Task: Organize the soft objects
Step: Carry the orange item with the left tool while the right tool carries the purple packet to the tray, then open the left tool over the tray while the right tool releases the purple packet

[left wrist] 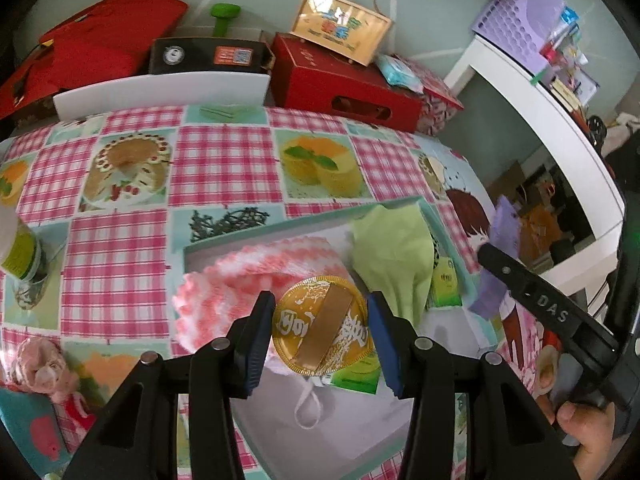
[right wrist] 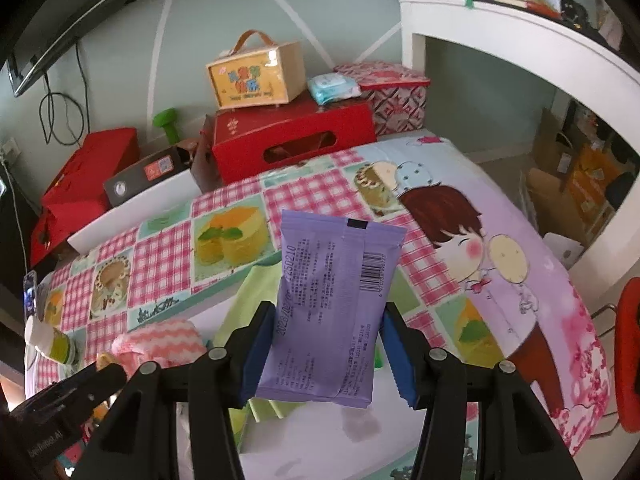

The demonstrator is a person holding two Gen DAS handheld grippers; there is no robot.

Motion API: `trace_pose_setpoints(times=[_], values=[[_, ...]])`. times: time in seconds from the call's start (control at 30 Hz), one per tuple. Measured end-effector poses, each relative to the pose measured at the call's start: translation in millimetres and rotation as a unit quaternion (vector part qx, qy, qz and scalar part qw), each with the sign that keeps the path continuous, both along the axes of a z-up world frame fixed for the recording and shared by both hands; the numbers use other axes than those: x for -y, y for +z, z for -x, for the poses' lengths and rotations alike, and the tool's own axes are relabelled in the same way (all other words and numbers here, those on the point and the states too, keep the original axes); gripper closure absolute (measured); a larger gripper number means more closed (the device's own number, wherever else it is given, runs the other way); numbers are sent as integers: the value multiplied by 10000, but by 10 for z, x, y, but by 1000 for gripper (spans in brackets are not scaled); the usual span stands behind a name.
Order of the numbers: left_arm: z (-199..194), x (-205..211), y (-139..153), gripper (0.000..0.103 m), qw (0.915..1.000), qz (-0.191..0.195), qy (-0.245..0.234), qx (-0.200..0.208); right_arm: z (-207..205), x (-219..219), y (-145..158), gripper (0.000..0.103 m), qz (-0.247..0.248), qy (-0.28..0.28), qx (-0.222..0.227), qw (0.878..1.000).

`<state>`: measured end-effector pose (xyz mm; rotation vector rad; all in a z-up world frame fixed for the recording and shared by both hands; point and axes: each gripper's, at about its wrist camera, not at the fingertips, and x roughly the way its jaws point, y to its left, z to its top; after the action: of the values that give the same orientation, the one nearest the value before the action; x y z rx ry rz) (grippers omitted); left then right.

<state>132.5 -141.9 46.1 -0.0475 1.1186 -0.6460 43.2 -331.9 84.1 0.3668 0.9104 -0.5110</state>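
My left tongs (left wrist: 320, 334) pinch a gold foil disc (left wrist: 320, 326); my right tongs (right wrist: 325, 346) clamp a lilac packet (right wrist: 328, 312); the tablecloth (left wrist: 120, 248) is pink gingham.

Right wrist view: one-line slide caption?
Right gripper holds purple packet above the checked tablecloth.

My left gripper (left wrist: 320, 322) holds a round disc (left wrist: 320, 326) above an open box (left wrist: 260, 236) on the table (left wrist: 120, 240). In the box, a folded towel (left wrist: 256, 276) lies left of a cloth (left wrist: 396, 256). My right gripper (right wrist: 326, 344) holds a packet (right wrist: 328, 312) to the right.

A gold foil disc (left wrist: 322, 330) and an upright purple packet (right wrist: 330, 312) hang above the white box (left wrist: 256, 240).
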Motion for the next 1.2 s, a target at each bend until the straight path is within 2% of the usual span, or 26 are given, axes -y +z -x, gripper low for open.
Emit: trace_pose_setpoints(times=[0.23, 0.5, 0.8, 0.87, 1.2], values=[[34, 220, -246, 54, 9993, -256, -182, -197, -146, -100, -228, 46, -151, 240, -275, 9992], [36, 285, -356, 54, 9985, -401, -241, -287, -205, -126, -359, 46, -208, 340, -467, 9981], [67, 292, -277, 53, 9982, -460, -322, -227, -224, -128, -364, 44, -221, 366, -522, 9977], [78, 289, -245, 52, 9982, -434, -348, -202, -226, -135, -363, 40, -216, 380, -534, 9976], [106, 201, -47, 50, 9992, -266, -279, -38, -201, -153, -263, 37, -103, 397, -448, 9982]])
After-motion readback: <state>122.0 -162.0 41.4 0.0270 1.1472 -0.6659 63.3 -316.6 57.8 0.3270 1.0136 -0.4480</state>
